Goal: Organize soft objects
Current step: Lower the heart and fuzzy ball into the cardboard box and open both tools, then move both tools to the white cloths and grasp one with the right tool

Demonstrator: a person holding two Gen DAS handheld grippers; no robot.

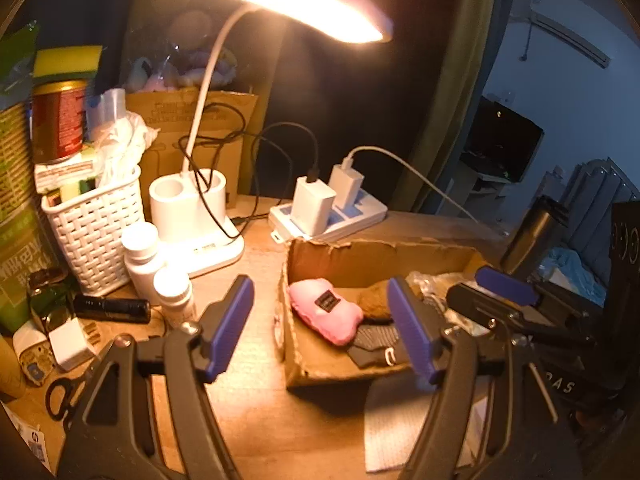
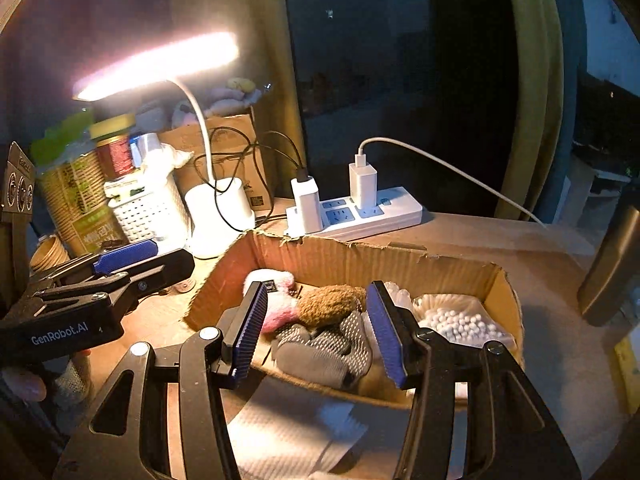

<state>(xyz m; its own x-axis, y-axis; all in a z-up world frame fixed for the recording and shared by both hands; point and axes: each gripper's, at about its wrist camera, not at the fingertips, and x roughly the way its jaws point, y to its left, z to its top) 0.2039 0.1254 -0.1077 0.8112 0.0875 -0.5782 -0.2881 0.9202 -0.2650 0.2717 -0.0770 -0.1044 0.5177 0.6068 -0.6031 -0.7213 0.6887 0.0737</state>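
A torn cardboard box [image 1: 320, 258] [image 2: 320, 256] stands on the wooden desk. In it lie a pink plush toy [image 1: 322, 312] [image 2: 280, 310], a brown plush [image 1: 374, 300] [image 2: 332, 304], a grey dotted glove [image 1: 374, 340] [image 2: 328, 346] and a bag of cotton swabs [image 2: 460, 320]. My left gripper [image 1: 322, 332] is open and empty, hovering at the box's near left corner. My right gripper [image 2: 318, 334] is open over the glove, its pads clear of it. In the left wrist view the right gripper [image 1: 502, 286] shows side-on over the box's right half. In the right wrist view the left gripper [image 2: 124, 258] sits left of the box.
A lit desk lamp [image 1: 192, 216], a power strip [image 2: 356, 212] with chargers and cables, a white basket [image 1: 94, 220], pill bottles [image 1: 140, 256], a flashlight [image 1: 112, 308] and scissors [image 1: 60, 396] crowd the left. A white cloth [image 2: 288, 432] lies before the box. A steel bottle [image 1: 532, 240] stands right.
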